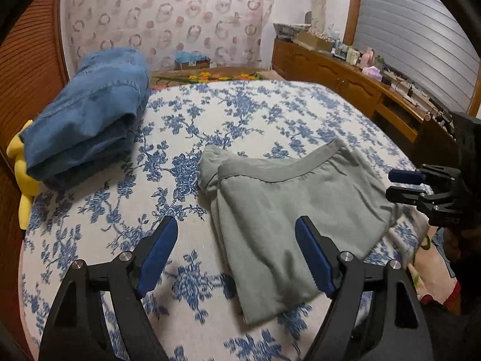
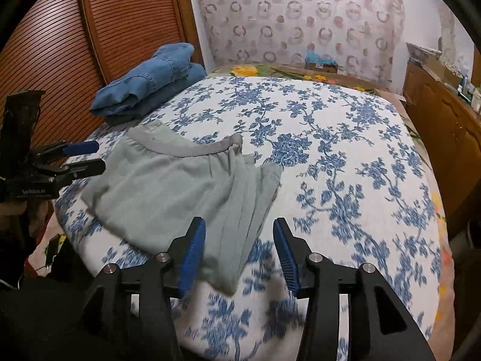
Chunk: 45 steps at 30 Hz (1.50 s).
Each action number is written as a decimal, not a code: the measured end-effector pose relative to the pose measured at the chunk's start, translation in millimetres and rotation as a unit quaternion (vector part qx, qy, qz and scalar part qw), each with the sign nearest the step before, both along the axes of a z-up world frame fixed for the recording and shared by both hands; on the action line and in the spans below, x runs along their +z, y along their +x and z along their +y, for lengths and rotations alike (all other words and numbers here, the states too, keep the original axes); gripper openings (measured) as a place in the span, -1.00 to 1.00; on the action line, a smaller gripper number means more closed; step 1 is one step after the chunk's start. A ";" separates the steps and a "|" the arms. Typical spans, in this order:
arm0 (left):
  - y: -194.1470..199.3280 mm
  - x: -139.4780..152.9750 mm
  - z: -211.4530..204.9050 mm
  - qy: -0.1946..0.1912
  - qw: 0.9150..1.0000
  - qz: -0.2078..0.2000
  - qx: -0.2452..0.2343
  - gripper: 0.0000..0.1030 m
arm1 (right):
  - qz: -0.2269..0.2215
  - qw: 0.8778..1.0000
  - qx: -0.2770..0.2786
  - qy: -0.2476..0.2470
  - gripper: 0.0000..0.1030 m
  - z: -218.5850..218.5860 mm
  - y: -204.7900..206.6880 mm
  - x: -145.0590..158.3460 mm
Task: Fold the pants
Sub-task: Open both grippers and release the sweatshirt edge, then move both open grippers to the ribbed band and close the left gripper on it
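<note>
Grey-green pants (image 1: 285, 207) lie folded on the blue-flowered bedspread (image 1: 240, 114), waistband toward the far side. In the right wrist view the pants (image 2: 180, 192) lie left of centre, their folded edge between my fingers. My left gripper (image 1: 236, 231) is open and empty, hovering over the pants' near left edge. My right gripper (image 2: 239, 234) is open and empty above the pants' near corner. The right gripper also shows at the right of the left wrist view (image 1: 402, 185), and the left gripper at the left of the right wrist view (image 2: 87, 156).
A stack of folded blue jeans (image 1: 87, 114) sits at the bed's far left, also in the right wrist view (image 2: 150, 81). A yellow item (image 1: 21, 177) lies beside it. A slatted wooden headboard (image 2: 60, 45) is at left and a cluttered wooden dresser (image 1: 345, 69) at right.
</note>
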<state>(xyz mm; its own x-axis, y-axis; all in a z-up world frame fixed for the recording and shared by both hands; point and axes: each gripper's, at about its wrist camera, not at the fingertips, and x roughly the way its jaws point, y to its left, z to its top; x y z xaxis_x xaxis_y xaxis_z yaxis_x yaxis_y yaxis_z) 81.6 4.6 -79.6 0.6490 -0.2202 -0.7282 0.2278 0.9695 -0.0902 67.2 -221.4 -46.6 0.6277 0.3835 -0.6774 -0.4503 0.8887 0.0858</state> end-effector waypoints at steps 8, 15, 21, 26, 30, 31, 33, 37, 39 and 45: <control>29.2 -10.3 -3.9 0.006 1.000 0.022 0.000 0.57 | 0.015 1.000 -0.014 0.003 -0.01 10.8 32.7 -12.5; 44.3 -19.9 -5.7 0.006 0.999 0.036 -0.004 0.57 | 0.014 1.000 -0.017 -0.006 0.04 20.7 46.6 -17.0; 49.7 -25.5 -9.5 0.018 0.999 0.037 -0.012 0.58 | 0.011 0.999 -0.028 -0.013 0.24 29.3 52.4 -18.1; 52.4 -26.4 -9.7 0.019 0.999 0.033 -0.015 0.68 | 0.000 0.998 -0.029 -0.050 0.42 43.9 51.8 -21.9; 54.2 -26.6 -11.5 0.023 0.999 0.034 -0.020 0.71 | 0.002 0.998 -0.041 -0.050 0.54 43.9 53.7 -22.8; 54.7 -26.6 -11.8 0.024 0.999 0.035 -0.022 0.71 | 0.002 0.998 -0.041 -0.049 0.55 44.0 53.8 -23.1; 56.3 -26.5 -11.8 0.025 0.999 0.035 -0.029 0.71 | 0.001 0.998 -0.043 -0.051 0.55 44.9 53.8 -23.0; 59.4 -26.8 -10.1 0.025 0.998 0.039 -0.039 0.71 | 0.002 0.998 -0.044 -0.050 0.57 45.8 54.8 -23.6; 63.0 -26.3 -9.3 0.026 0.998 0.045 -0.044 0.71 | 0.001 0.998 -0.043 -0.050 0.57 44.2 55.0 -23.4; 74.5 -23.7 -2.6 0.000 0.996 0.066 -0.055 0.71 | 0.002 0.998 -0.042 -0.049 0.59 43.3 55.3 -23.3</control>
<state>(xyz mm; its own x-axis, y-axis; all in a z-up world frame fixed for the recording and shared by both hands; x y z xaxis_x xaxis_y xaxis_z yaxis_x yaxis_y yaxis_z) 156.1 2.0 -103.2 0.5191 -0.2846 -0.8059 0.3183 0.9395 -0.1267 122.5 -178.2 -69.9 0.6522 0.2609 -0.7118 -0.3739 0.9275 -0.0026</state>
